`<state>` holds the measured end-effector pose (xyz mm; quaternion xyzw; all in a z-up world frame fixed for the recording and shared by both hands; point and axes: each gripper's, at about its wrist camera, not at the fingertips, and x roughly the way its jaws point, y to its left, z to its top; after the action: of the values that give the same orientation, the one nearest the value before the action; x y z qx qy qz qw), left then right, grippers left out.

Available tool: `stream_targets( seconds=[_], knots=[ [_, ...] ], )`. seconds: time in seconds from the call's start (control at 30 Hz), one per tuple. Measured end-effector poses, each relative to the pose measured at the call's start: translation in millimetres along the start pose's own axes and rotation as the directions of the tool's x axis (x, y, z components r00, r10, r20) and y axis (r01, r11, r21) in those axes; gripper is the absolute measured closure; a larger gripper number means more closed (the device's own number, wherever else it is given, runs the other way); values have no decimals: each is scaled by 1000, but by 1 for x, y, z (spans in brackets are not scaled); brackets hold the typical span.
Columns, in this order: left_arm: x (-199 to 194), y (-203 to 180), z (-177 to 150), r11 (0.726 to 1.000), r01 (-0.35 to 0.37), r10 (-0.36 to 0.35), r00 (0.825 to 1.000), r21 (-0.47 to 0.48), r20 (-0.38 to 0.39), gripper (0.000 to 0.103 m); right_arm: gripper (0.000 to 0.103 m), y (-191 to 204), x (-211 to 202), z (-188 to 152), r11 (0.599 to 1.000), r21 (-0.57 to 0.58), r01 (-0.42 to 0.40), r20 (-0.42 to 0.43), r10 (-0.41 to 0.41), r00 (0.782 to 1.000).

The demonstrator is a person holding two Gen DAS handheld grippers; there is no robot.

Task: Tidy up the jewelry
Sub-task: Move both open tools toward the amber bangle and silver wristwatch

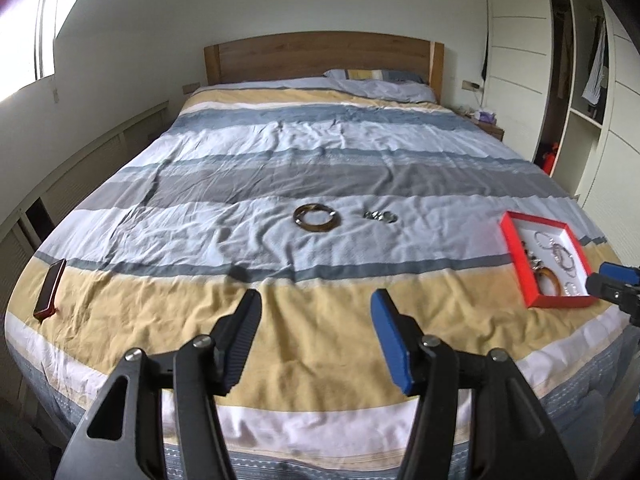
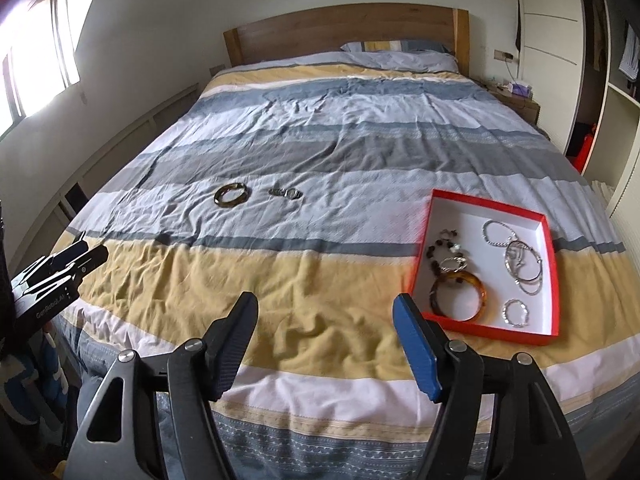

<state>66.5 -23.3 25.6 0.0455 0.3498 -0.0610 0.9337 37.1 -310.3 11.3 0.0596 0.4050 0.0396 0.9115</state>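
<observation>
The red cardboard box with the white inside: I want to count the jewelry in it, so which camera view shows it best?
The right wrist view: the red cardboard box lies close, whole and open to view. In the left wrist view it sits at the edge, small, blurred, its near corner behind the right gripper.

You can read one marking only: pale lettering, roughly "GenRobot.AI", printed along the black body of the left gripper (image 2: 94,254) at the left edge of your right wrist view; small and slanted, so the spelling is unsure; nothing else bears readable text
</observation>
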Motion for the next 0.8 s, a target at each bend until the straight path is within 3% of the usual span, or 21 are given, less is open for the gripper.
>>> stream_targets(
  seconds=[0.2,0.47,0.8],
  knots=[
    [22,9,-4,1000,4,-4,999,4,-51,40,34,-1,15,0,1000,8,-11,-30,11,999],
    [66,14,-13,1000,-6,5,987,-5,-158,39,32,-8,53,3,999,37,-28,-79,31,996],
    [113,21,-10,999,-46,45,976,3,-211,39,32,-8,114,10,997,48,-55,-157,62,986]
  ],
)
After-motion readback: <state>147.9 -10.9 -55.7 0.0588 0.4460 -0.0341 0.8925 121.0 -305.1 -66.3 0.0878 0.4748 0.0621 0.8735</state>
